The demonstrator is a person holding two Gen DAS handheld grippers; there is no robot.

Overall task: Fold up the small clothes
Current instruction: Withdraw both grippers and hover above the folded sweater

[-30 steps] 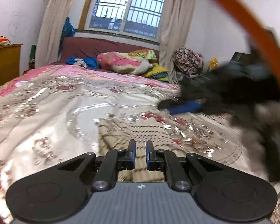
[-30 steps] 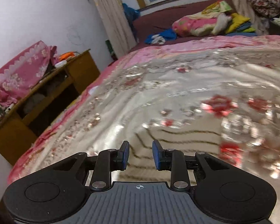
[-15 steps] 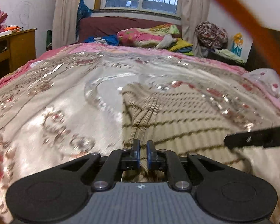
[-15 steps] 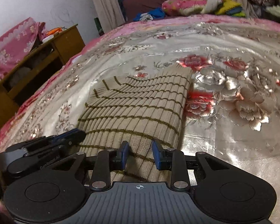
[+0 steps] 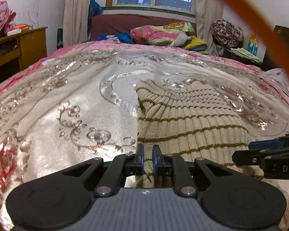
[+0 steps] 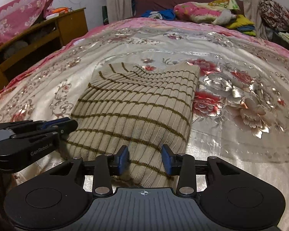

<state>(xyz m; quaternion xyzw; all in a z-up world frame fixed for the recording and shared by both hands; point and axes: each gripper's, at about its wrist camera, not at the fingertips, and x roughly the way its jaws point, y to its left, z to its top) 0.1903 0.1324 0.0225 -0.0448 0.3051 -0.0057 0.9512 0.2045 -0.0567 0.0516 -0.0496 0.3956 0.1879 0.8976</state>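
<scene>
The left gripper has its jaws nearly together, pinching the near left edge of the striped knit garment. The right gripper has its jaws opening, the garment's near right edge bunched between them with the pads standing clear of it. The garment lies flat on the floral bedspread, stretching away from both grippers.

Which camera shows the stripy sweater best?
The right wrist view: the whole sweater lies in sight, all four edges showing. The left wrist view shows the sweater too, but its near right corner hides behind the other tool.
</scene>
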